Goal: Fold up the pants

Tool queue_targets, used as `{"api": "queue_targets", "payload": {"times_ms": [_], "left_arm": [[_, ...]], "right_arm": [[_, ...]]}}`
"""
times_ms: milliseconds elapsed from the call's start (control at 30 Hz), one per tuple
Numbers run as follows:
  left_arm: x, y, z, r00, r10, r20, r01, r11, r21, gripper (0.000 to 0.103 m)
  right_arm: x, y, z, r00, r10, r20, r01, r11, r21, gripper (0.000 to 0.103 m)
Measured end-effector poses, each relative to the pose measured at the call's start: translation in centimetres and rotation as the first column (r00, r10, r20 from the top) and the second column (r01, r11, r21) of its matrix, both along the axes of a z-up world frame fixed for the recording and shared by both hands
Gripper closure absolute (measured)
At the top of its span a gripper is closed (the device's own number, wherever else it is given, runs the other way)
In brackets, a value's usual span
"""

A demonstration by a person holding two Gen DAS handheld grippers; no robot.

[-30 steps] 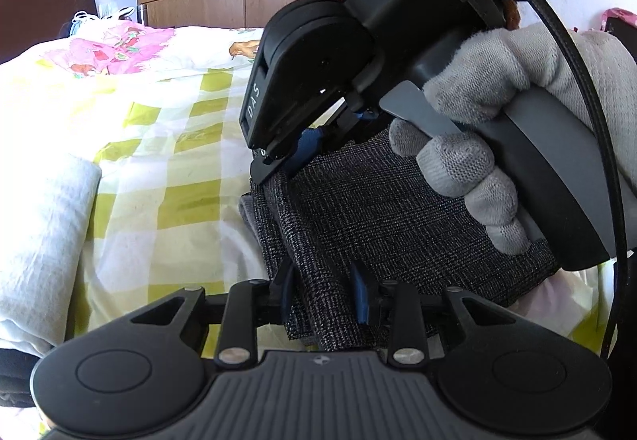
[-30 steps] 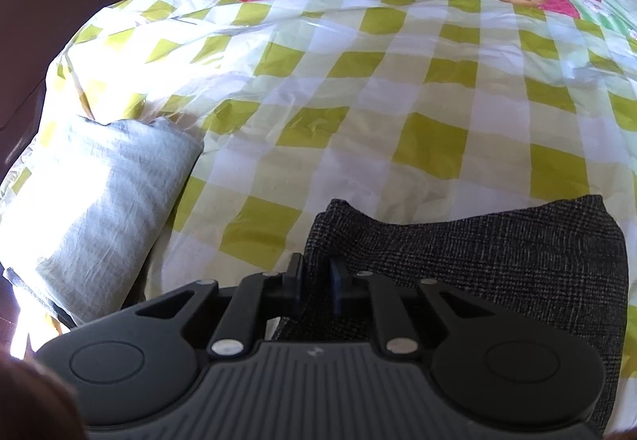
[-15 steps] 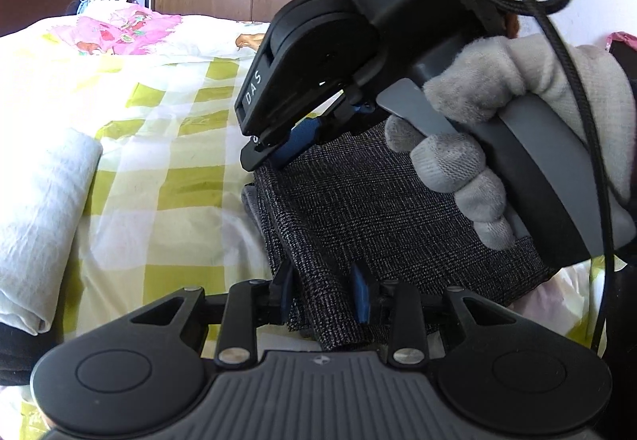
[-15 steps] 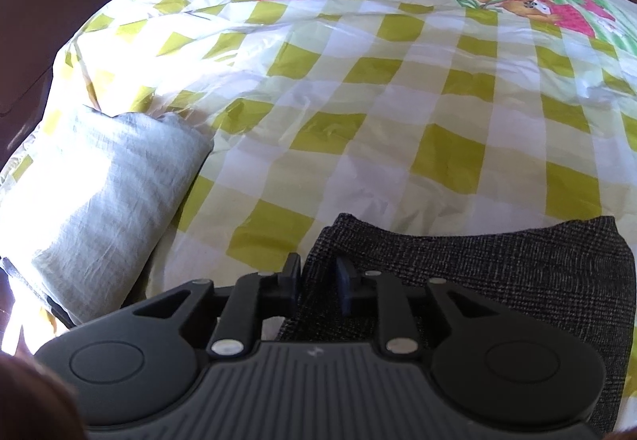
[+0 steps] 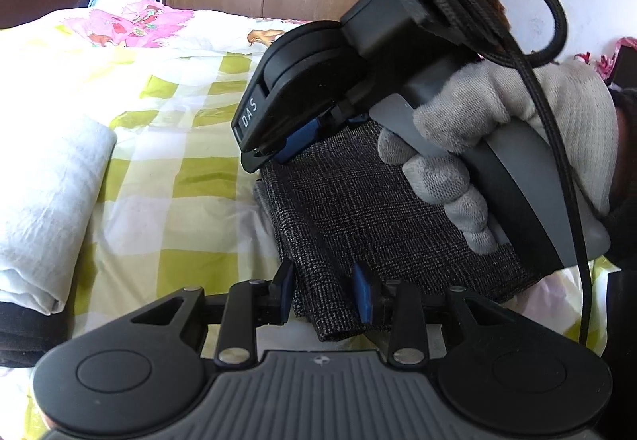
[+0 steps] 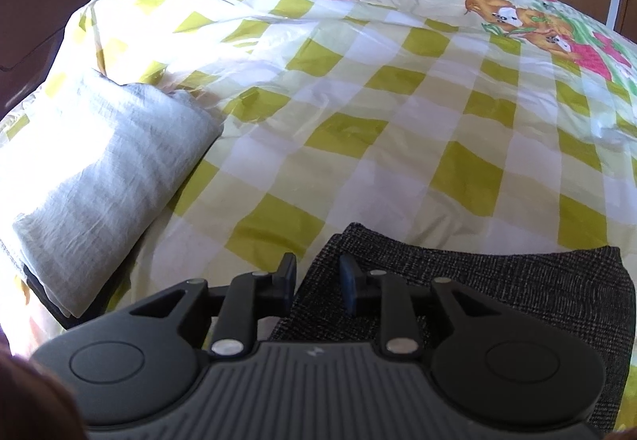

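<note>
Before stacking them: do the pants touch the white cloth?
Apart. The right wrist view shows checked sheet between the pants and the white cloth.

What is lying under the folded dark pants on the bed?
The folded dark pants rest on the yellow-and-white checked bedsheet, which shows all around them. Along their left edge a strip of grey cloth peeks out. Anything else beneath is covered.

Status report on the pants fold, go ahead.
Left tongs astride pants near corner. Right tongs opening over far corner. Pants folded on bed. Grey cloth alongside, clear.
</note>
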State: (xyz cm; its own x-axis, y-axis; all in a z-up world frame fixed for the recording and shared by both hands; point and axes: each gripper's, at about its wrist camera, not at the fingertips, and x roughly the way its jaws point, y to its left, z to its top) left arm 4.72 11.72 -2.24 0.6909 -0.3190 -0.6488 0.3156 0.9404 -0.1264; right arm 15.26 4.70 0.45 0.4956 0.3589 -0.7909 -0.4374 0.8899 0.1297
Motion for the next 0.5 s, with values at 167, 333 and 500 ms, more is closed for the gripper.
{"api": "queue_targets", "payload": {"times_ms": [167, 333, 500], "left_arm": [[-0.4, -0.9, 0.8, 1.0, 0.002, 0.007, -0.002, 0.999, 0.05, 0.057], [-1.4, -1.7, 1.8, 1.0, -0.007, 0.021, 0.004, 0.992, 0.122, 0.057], [-1.9, -2.3, 2.7, 1.0, 0.008, 0.029, -0.013, 0.983, 0.184, 0.057]], "right_arm": [[-0.5, 0.8, 0.4, 0.999, 0.03, 0.045, -0.028, 0.998, -0.047, 0.077], [-1.9, 1.8, 0.8, 0.987, 0.102, 0.124, -0.09, 0.991, -0.103, 0.077], [-2.2, 1.1, 2.0, 0.986, 0.103, 0.127, -0.097, 0.994, -0.056, 0.08]]}}
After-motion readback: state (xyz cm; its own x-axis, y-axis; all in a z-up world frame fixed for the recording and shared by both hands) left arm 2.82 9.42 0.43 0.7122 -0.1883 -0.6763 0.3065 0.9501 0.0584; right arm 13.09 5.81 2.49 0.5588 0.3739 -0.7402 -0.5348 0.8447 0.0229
